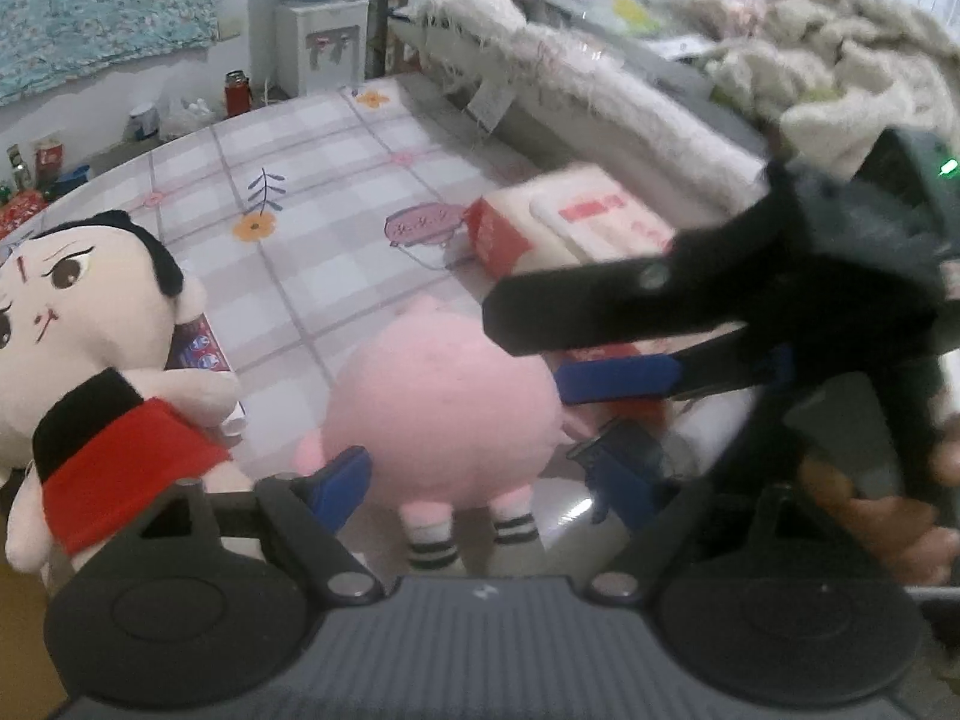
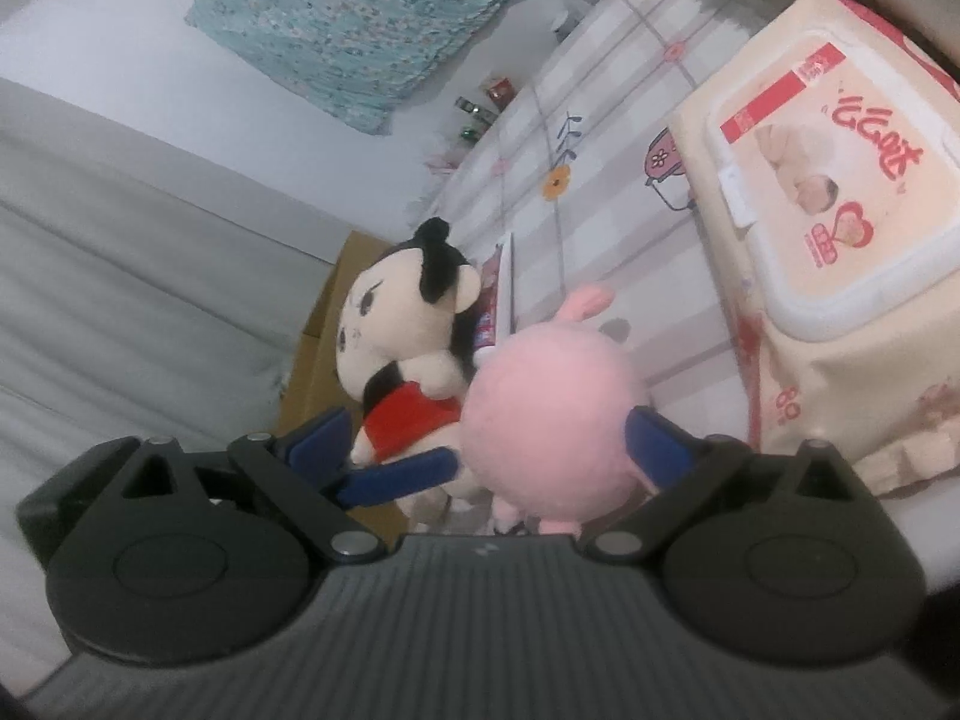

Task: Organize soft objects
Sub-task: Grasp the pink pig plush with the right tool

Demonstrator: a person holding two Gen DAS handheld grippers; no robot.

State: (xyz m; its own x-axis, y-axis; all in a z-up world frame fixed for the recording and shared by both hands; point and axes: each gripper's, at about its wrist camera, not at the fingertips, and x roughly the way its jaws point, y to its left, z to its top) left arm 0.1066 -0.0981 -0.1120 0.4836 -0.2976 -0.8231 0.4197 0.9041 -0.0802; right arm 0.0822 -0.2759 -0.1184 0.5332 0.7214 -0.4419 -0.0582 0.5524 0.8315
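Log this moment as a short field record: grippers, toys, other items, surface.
left gripper: open, blue pads either side of the pink plush toy, not clearly pressing it
right gripper: open, pads flanking the same toy
pink plush toy: round, striped feet, on the table between both grippers
doll: black hair, red top, beside the pink toy
wet wipes pack: lid shut, behind the toys
surface: checked tablecloth with flower prints
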